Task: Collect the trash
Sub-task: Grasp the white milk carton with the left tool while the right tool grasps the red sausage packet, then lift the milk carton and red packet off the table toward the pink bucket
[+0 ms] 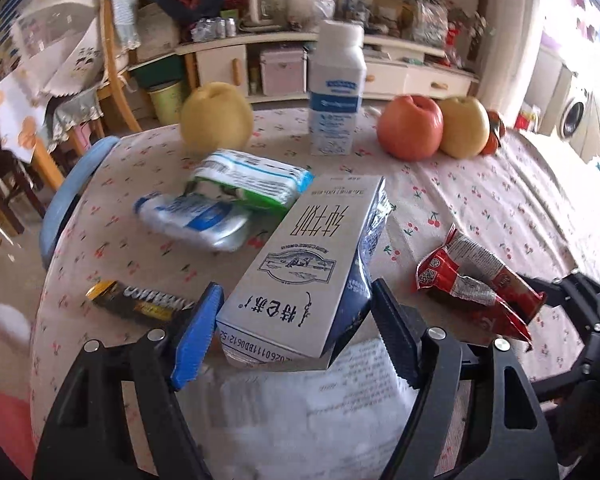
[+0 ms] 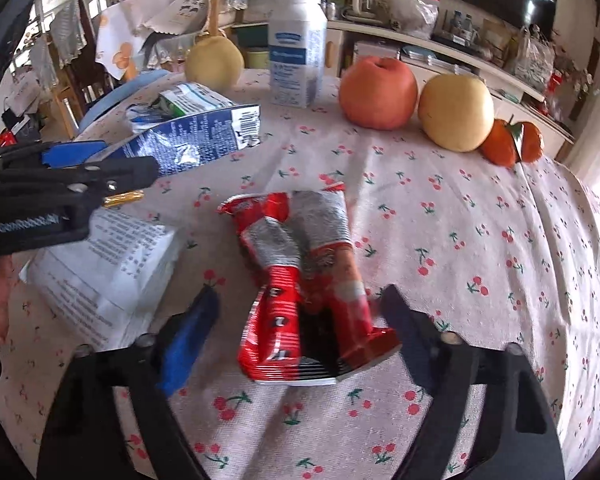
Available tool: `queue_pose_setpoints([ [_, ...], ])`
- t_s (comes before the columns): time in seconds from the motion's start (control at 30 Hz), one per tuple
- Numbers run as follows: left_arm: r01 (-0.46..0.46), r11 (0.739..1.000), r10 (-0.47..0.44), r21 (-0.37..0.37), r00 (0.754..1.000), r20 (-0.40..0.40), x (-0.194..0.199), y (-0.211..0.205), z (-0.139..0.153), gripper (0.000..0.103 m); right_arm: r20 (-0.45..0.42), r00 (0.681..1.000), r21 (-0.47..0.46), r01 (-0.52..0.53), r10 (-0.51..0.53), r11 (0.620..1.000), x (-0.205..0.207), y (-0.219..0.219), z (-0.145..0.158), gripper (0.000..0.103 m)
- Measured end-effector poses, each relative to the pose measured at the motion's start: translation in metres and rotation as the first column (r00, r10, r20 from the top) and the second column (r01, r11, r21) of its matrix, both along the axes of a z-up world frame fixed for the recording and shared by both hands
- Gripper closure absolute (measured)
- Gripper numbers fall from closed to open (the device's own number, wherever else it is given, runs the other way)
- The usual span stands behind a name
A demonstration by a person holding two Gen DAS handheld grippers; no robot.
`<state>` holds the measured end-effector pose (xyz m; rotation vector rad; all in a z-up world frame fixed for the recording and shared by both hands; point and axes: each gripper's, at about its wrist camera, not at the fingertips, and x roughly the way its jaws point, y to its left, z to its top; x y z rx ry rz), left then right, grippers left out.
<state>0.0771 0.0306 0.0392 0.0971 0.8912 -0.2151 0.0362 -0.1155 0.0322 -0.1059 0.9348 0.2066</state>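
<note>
- The left tool (image 1: 292,320) straddles the near end of the milk carton (image 1: 300,264). Its fingers flank the carton's sides, the right one looks to be against the crumpled side and the blue one just beside the other. I judge it closing in for a grasp, but a firm grip does not show, so it counts as released.
- The right tool (image 2: 296,320) has its fingers either side of the red wrapper (image 2: 296,280), which lies flat on the worktop (image 2: 480,240). Gaps show on both sides, and the fingers are blurred, so it is released, not yet gripping.
- Both pieces of trash are on the cloth, none lifted. No bin or bag shows in either view, so where the trash goes cannot be told.
- Other likely trash lies untouched: a squashed bottle (image 1: 196,220) and a green-and-white pack (image 1: 256,180) behind the carton, a dark wrapper (image 1: 140,300) at the left edge, and a printed paper (image 2: 104,272) under the near end of the carton.
- The upright white bottle (image 1: 336,92), the apple (image 2: 376,92), the pears and the oranges are probably not trash and should stay.
- By my judgement the task is at its start: two grasps are about to be made and nothing is collected.
</note>
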Motion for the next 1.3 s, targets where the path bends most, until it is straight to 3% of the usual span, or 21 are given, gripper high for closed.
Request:
queue_pose_setpoints([
  [0.17, -0.029, 0.999, 0.029, -0.038, 0.999, 0.016, -0.016, 0.016, 0.008, 0.029, 0.013, 1.000, 0.008, -0.010, 0.010, 1.000, -0.003, 0.004, 0.001, 0.047],
  [0.5, -0.058, 0.992, 0.064, -0.115, 0.997, 0.049, -0.060, 0.041, 0.021, 0.030, 0.023, 1.000, 0.020, -0.003, 0.003, 1.000, -0.013, 0.001, 0.004, 0.061],
  [0.8, -0.045, 0.992, 0.052, -0.116, 0.997, 0.056, -0.096, 0.045, 0.023, 0.030, 0.053, 0.998, 0.012, -0.021, 0.021, 1.000, -0.033, 0.005, 0.011, 0.067],
  [1.13, -0.057, 0.990, 0.066, -0.133, 0.996, 0.064, -0.127, 0.063, 0.026, 0.030, 0.087, 0.996, 0.072, -0.013, 0.007, 0.997, -0.061, 0.008, 0.025, 0.067],
  [1.3, -0.010, 0.989, 0.011, -0.146, 1.000, 0.005, -0.134, 0.063, 0.015, 0.030, 0.102, 0.993, 0.058, -0.064, 0.058, 0.996, -0.078, 0.029, 0.029, 0.067],
])
